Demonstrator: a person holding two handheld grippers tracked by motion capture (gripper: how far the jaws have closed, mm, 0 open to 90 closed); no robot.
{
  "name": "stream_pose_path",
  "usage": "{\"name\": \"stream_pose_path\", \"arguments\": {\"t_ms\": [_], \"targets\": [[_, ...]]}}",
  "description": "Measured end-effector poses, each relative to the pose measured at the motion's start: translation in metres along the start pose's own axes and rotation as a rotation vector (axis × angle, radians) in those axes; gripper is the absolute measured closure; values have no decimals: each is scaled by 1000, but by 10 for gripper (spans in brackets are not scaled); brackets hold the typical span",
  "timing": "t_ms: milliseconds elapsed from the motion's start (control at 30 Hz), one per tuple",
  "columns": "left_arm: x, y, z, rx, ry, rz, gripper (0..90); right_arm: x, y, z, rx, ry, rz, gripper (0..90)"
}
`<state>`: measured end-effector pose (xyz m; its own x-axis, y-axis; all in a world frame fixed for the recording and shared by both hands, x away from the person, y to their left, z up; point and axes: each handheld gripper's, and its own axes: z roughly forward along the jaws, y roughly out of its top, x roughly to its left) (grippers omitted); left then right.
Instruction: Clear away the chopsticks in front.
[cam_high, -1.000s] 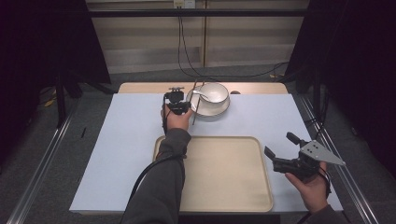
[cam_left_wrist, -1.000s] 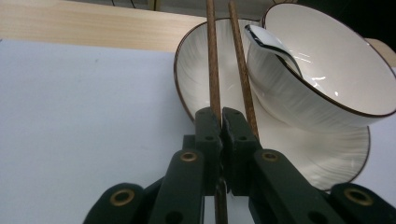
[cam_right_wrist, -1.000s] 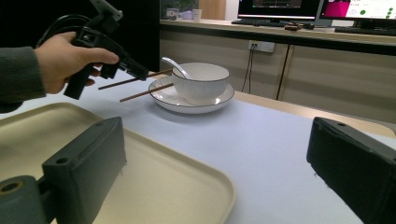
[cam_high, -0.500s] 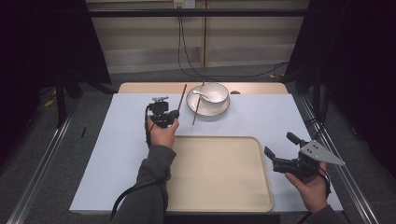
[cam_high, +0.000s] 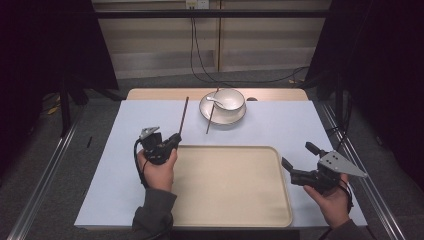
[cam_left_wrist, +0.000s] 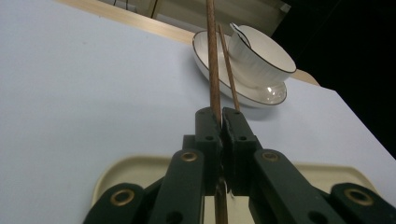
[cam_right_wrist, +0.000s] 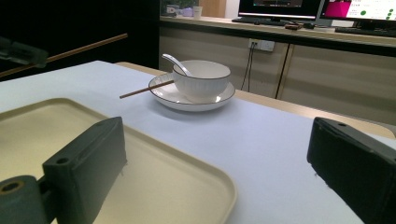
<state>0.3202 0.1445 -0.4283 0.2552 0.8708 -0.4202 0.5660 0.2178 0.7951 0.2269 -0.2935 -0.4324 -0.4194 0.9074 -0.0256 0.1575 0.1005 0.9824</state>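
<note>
Chopstick (cam_high: 183, 115) is sticking out of the left gripper (cam_high: 176, 138), jaws squeezing tight on it, up over the table's blue mat (cam_high: 125, 125) near the tray (cam_high: 230, 210). Right gripper (cam_high: 296, 162) is sitting wide open w/ nothing inside.

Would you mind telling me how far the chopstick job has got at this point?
Done: one chopstick is off the plate, clamped in the left gripper, whose fingers are shut. In hand: it hangs over the mat beside the tray. Left: the second chopstick leans on the plate beside the bowl; the right gripper waits open.
</note>
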Motion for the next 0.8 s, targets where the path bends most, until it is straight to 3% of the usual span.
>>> {"name": "stream_pose_path", "arguments": {"t_ms": [133,400,467,533,667,700,800], "targets": [[1,-8,-13,-11,-20,-32,860,0,0,0,3,-1,1,41],[1,-37,-51,-70,15,-36,859,0,0,0,2,-1,2,42],[0,-44,-58,-63,1,-54,859,1,0,1,5,2,-3,42],[-2,-51,-64,-59,9,-38,859,1,0,1,6,-2,-4,42],[-2,-60,-73,-51,-7,-52,859,2,0,1,6,4,-8,42],[-1,-65,-79,-48,-20,-69,859,2,0,1,6,1,-9,42],[2,-72,-86,-41,-7,-66,859,2,0,1,6,1,-8,42]]}}
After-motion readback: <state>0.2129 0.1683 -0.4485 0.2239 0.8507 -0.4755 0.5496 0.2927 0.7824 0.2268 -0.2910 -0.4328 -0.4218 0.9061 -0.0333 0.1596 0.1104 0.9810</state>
